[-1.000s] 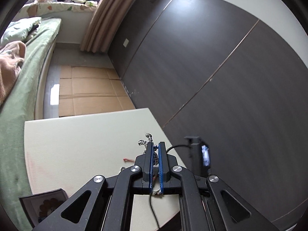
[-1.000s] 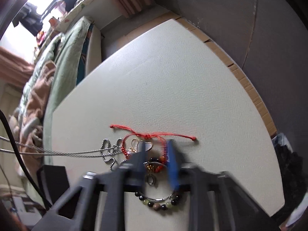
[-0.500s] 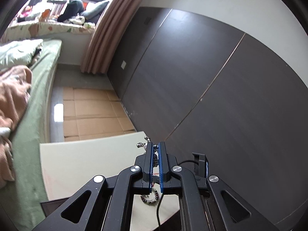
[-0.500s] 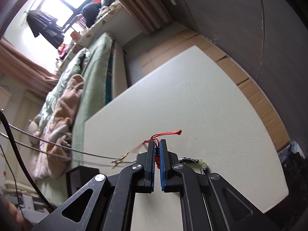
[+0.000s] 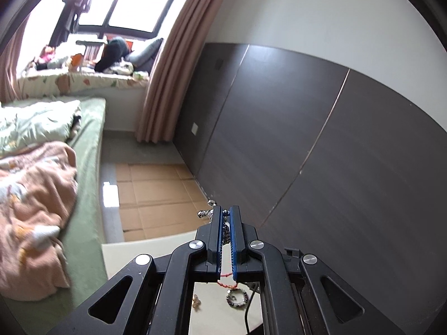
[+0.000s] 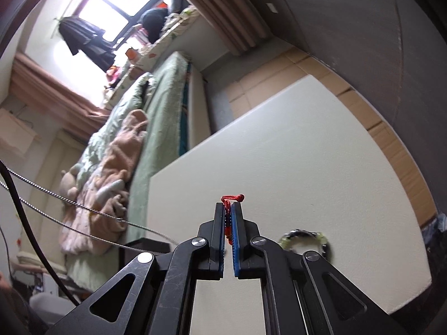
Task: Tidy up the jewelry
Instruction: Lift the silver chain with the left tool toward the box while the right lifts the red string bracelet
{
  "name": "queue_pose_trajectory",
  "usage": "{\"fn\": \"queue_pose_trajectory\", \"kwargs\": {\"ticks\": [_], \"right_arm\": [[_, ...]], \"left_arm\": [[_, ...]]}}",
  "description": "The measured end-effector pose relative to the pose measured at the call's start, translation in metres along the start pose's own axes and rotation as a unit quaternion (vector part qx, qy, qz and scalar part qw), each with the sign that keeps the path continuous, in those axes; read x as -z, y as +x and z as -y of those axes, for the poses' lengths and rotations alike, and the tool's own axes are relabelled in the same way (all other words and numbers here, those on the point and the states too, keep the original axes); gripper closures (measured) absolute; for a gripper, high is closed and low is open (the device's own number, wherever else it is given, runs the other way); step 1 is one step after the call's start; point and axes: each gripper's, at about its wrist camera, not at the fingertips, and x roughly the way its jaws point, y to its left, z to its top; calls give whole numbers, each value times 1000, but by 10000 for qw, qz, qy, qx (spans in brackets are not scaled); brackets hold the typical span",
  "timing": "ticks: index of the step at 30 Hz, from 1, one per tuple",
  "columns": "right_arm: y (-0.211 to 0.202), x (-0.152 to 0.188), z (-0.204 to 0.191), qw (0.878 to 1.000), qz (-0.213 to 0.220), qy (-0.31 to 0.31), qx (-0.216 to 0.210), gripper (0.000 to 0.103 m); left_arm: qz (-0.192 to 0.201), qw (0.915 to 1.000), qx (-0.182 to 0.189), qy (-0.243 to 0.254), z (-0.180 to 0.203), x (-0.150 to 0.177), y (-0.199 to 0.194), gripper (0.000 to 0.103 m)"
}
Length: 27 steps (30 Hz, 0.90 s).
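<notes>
While its two blue-padded fingers are pressing together on a silver ball chain, the left gripper is pointing well above the white table, tilted up toward the dark wall panels. The chain's beads are poking out just beyond the fingertips on their left side, and more links are showing in the narrow slit between the pads. Below the jaws, on the table, a dark beaded ring is lying just under a red cord, with a small gold piece a little to its left.

The right gripper is angling down toward the same table, raised off its surface, and its jaws are clamping a red cord bracelet. The bracelet's knotted end is curling out past the fingertips, while the braided part is running down between the pads. On the table just right of the gripper's body, a beaded bracelet with green and dark beads is lying partly hidden behind the black linkage. From the left of the table, the silver chain is stretching taut in two strands toward the gripper's left side. Beyond the table, a green bed is carrying a peach blanket.
</notes>
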Motion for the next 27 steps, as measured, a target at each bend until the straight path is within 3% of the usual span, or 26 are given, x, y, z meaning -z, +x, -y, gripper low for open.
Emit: {"fn": "queue_pose_trajectory", "kwargs": {"ticks": [4, 13, 27], "right_arm": [[-2, 2, -9, 9996, 40, -117, -253, 97], [-1, 11, -23, 9989, -8, -334, -322, 97], [0, 14, -24, 9988, -41, -361, -333, 97]], "left_arm": [[162, 9997, -124, 94, 1, -10, -21, 99], [364, 9984, -393, 168, -9, -13, -49, 99], [-58, 9984, -521, -225, -53, 32, -17, 99]]}}
